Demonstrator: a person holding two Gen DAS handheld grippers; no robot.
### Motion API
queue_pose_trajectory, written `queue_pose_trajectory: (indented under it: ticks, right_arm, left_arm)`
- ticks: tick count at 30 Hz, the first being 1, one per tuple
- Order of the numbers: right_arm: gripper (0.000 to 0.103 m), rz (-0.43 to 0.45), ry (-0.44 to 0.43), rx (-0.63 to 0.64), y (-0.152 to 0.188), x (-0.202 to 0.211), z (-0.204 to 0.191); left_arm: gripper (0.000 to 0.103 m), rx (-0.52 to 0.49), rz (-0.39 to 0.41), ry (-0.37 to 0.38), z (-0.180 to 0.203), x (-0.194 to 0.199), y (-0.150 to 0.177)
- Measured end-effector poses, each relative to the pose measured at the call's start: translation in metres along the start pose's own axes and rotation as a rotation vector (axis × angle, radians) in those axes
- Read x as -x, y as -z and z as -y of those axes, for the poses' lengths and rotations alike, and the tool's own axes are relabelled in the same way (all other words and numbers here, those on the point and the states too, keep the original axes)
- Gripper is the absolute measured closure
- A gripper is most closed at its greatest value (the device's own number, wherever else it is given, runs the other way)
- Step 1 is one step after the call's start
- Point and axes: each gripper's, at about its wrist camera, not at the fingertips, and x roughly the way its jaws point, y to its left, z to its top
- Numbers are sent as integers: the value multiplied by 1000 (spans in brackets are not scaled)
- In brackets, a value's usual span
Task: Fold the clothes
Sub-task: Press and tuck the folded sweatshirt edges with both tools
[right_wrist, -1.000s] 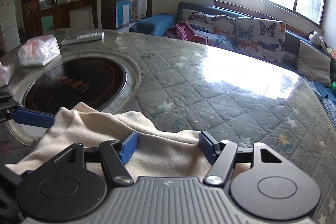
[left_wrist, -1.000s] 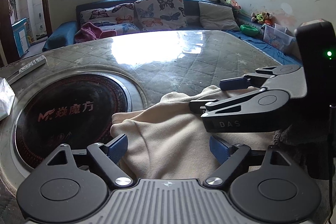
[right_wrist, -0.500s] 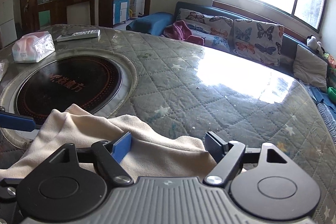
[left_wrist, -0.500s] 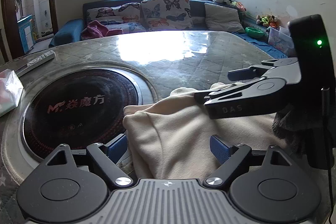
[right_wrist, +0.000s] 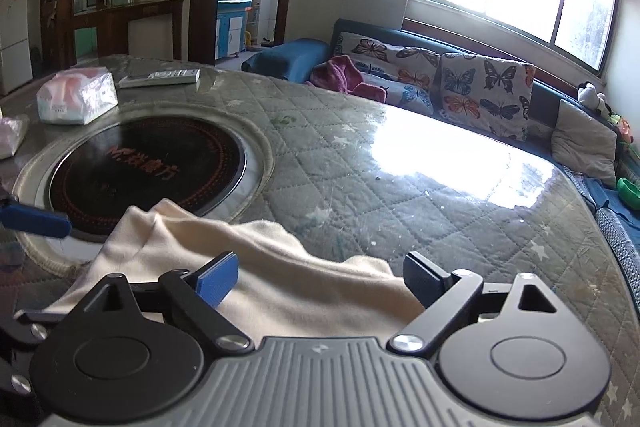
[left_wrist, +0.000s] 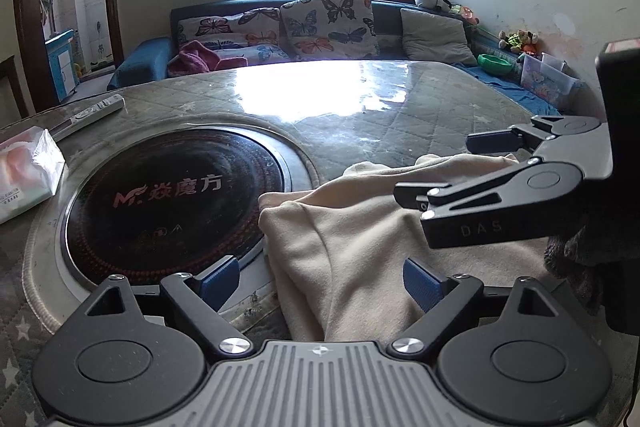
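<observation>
While I hold both tools low over the worktop [left_wrist: 400, 115], the far left of my left view shows a pack of tissues [left_wrist: 24, 175] and, beyond it, a remote control [left_wrist: 90, 111]. Next comes the round black hob [left_wrist: 168, 203] set into the quilted cover, with red lettering on its glass. My left gripper [left_wrist: 320, 279] sits at the near edge with its jaws apart; the left blue pad hangs over the hob's rim, the right one over the cream garment [left_wrist: 360, 247]. Nothing is pinched between them. The garment lies bunched on the worktop, its left edge touching the hob's rim and draping a little onto it, the rest spreading right and toward me. At the right of this view my other tool reaches in sideways above the cloth.

In my right view, tissues [right_wrist: 76, 97] and remote control [right_wrist: 160, 78] again sit far left, the hob [right_wrist: 144, 167] near them. The garment [right_wrist: 280, 275] runs from the hob's near rim rightward under my right gripper [right_wrist: 320, 277], whose jaws are also apart, with cloth lying between and below the pads but not clamped. Right of it the worktop [right_wrist: 440, 187] shines, and a sofa [right_wrist: 440, 79] with butterfly cushions lines the far wall.
</observation>
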Motion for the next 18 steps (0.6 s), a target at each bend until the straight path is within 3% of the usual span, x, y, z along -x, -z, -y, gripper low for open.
queue_pose_trajectory:
  ticks: [7, 18]
  right_arm:
    - [9, -23, 14, 25, 10, -3, -6]
    - [0, 24, 53, 125, 34, 39, -19]
  left_arm:
    - [12, 19, 0, -20, -8, 6, 6]
    - [12, 55, 2, -71, -25, 8, 14]
